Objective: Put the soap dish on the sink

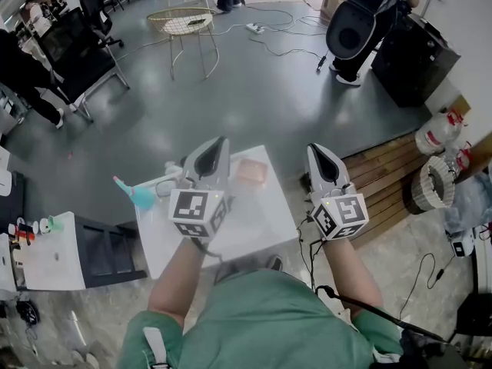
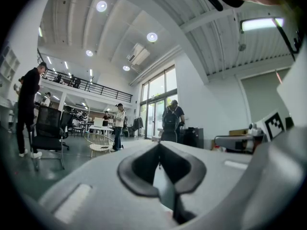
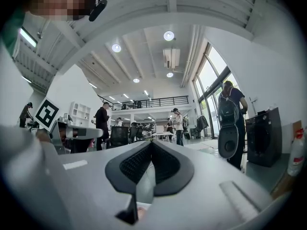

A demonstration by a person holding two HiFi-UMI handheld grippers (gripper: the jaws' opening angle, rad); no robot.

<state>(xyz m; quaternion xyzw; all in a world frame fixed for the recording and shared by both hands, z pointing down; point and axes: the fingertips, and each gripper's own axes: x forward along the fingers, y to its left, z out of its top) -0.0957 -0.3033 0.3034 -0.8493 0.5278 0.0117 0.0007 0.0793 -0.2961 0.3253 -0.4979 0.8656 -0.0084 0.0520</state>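
Observation:
In the head view a pink soap dish [image 1: 250,172] lies at the far edge of a white sink unit [image 1: 254,225]. My left gripper [image 1: 221,140] is held level above the unit's far left part, just left of the dish, jaws shut and empty. My right gripper [image 1: 314,148] hovers level beyond the unit's right edge, over the floor, also shut with nothing in it. The left gripper view shows the left gripper [image 2: 159,145] with its dark pads closed together; the right gripper view shows the same for the right gripper [image 3: 150,143]. Neither gripper view shows the dish.
A teal brush [image 1: 138,197] and a white fitting [image 1: 171,181] sit at the unit's left. A white shelf with small bottles [image 1: 34,244] stands further left. A wooden pallet [image 1: 384,167], jugs [image 1: 440,133], a wire side table [image 1: 183,21], office chairs [image 1: 77,52] and people surround the spot.

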